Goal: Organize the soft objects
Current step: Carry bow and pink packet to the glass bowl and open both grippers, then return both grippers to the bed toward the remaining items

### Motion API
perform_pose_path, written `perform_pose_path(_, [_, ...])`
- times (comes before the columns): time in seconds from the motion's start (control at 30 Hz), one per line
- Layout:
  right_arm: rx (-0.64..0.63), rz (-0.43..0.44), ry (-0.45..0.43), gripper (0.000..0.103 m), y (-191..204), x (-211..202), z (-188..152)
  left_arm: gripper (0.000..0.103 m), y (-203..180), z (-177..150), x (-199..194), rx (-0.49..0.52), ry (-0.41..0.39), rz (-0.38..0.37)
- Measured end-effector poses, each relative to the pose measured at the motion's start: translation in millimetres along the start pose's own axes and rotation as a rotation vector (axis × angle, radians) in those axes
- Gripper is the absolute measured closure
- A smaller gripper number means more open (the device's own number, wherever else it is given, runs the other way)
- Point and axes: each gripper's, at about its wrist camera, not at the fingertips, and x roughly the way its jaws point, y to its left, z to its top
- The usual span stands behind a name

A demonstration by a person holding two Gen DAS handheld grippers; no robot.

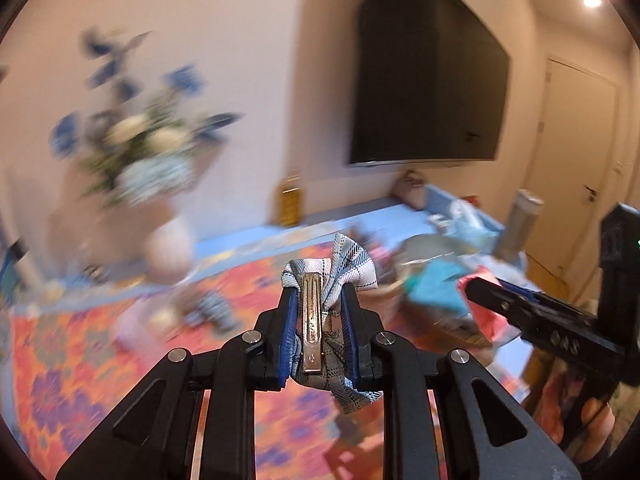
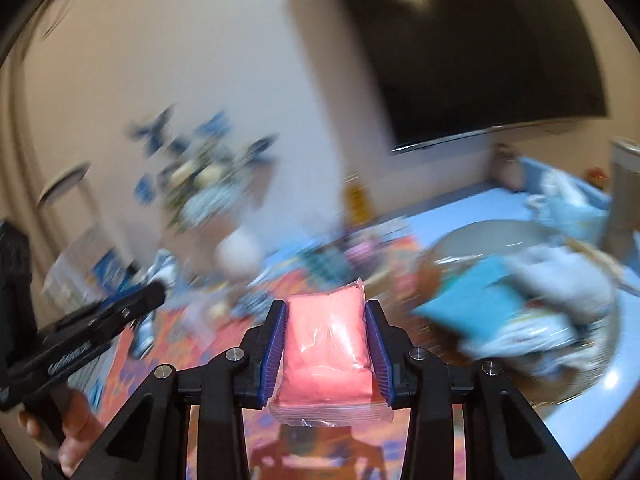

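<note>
Both grippers are loaded and held up above a table. Nearest in the left wrist view, the left gripper (image 1: 318, 300) has its blue-padded fingers (image 1: 289, 336) clenched on a plaid fabric hair clip (image 1: 320, 312), whose gold metal bar stands upright between them while cloth bunches out above and hangs below. Nearest in the right wrist view, the right gripper (image 2: 326, 316) is squeezed on a pink soft pack (image 2: 326, 344) in clear wrap, pinched at its sides so it sits lengthwise along the fingers.

Beneath them lies a bright orange and purple patterned mat (image 1: 80, 360) on a light blue tabletop (image 1: 376, 212). To the right, a round tray (image 2: 492, 236) holds a blurred heap of soft things, among them a teal item (image 2: 476, 304) and pale grey cloth (image 2: 560, 276).

Farther left stands a blurred vase of blue and white flowers (image 1: 148, 136). A yellowish bottle (image 1: 290, 200) is at the far edge by the wall. On that wall hangs a large dark television (image 1: 432, 76), and far right is a door (image 1: 576, 152).
</note>
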Motion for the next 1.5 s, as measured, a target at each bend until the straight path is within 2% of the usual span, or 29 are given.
perform_pose_path(0.1, [0.149,-0.047,0.010,0.065,-56.3,-3.2,30.9,0.085,-40.0,25.5,29.2,0.032,0.016,-0.069])
perform_pose_path(0.2, [0.173,-0.146,-0.028,0.065,-94.2,-8.7,54.8,0.085,-72.4,42.1,59.1,0.040,0.036,-0.163])
perform_pose_path(0.27, [0.198,-0.158,-0.031,0.065,-112.9,-6.4,63.4,0.085,-87.2,49.8,78.6,0.032,0.057,-0.196])
perform_pose_path(0.33, [0.196,-0.206,-0.029,0.065,-128.1,-0.6,72.5,0.085,-99.8,54.8,101.5,0.028,0.080,-0.231])
perform_pose_path(0.47, [0.192,-0.272,0.002,0.065,-147.7,19.8,80.3,0.083,-119.0,48.9,139.4,0.062,0.133,-0.213])
perform_pose_path(0.6, [0.179,-0.283,0.053,0.065,-161.0,43.1,82.4,0.082,-126.2,37.0,160.9,0.089,0.162,-0.204])
perform_pose_path(0.63, [0.178,-0.284,0.057,0.065,-162.1,46.7,83.6,0.079,-127.4,35.5,164.8,0.090,0.168,-0.208])
perform_pose_path(0.67, [0.177,-0.282,0.056,0.065,-163.4,49.4,85.4,0.070,-128.8,34.2,167.4,0.096,0.172,-0.203])
perform_pose_path(0.73, [0.175,-0.295,0.063,0.056,-163.6,52.6,90.2,0.067,-129.5,33.5,169.7,0.100,0.179,-0.207])
perform_pose_path(0.77, [0.178,-0.304,0.070,0.038,-163.0,53.0,91.4,0.056,-128.6,33.0,169.5,0.101,0.192,-0.221])
perform_pose_path(0.8, [0.183,-0.309,0.065,0.028,-162.6,50.4,91.5,0.046,-127.7,32.3,168.5,0.101,0.203,-0.231])
perform_pose_path(0.83, [0.184,-0.310,0.043,0.025,-161.6,45.0,90.2,0.023,-125.1,31.4,164.1,0.098,0.202,-0.233])
perform_pose_path(0.87, [0.180,-0.311,0.029,0.019,-159.4,41.0,89.1,0.008,-121.2,29.8,155.0,0.093,0.178,-0.232])
perform_pose_path(0.93, [0.160,-0.306,0.017,0.017,-151.8,31.6,84.9,0.004,-113.9,26.8,135.0,0.088,0.123,-0.232])
perform_pose_path(1.03, [0.120,-0.281,0.016,0.017,-133.3,20.1,75.6,0.004,-103.0,22.1,104.9,0.098,0.094,-0.228])
perform_pose_path(1.13, [0.074,-0.241,0.004,0.017,-107.8,8.3,65.5,0.004,-81.7,13.5,66.6,0.090,0.044,-0.181])
perform_pose_path(1.23, [-0.007,-0.167,-0.027,0.016,-66.0,-9.3,51.8,0.004,-46.0,3.3,26.8,0.033,-0.002,-0.122])
perform_pose_path(1.3, [-0.057,-0.124,-0.040,0.010,-41.1,-17.6,42.9,0.003,-14.9,-5.7,-0.2,-0.015,-0.029,-0.067])
perform_pose_path(1.4, [-0.132,-0.011,-0.054,0.000,5.0,-27.6,27.1,0.001,35.5,-22.9,-33.9,-0.092,-0.045,0.090])
perform_pose_path(1.5, [-0.178,0.098,-0.014,0.000,44.6,-19.0,10.6,0.001,83.7,-45.8,-52.2,-0.171,-0.015,0.219])
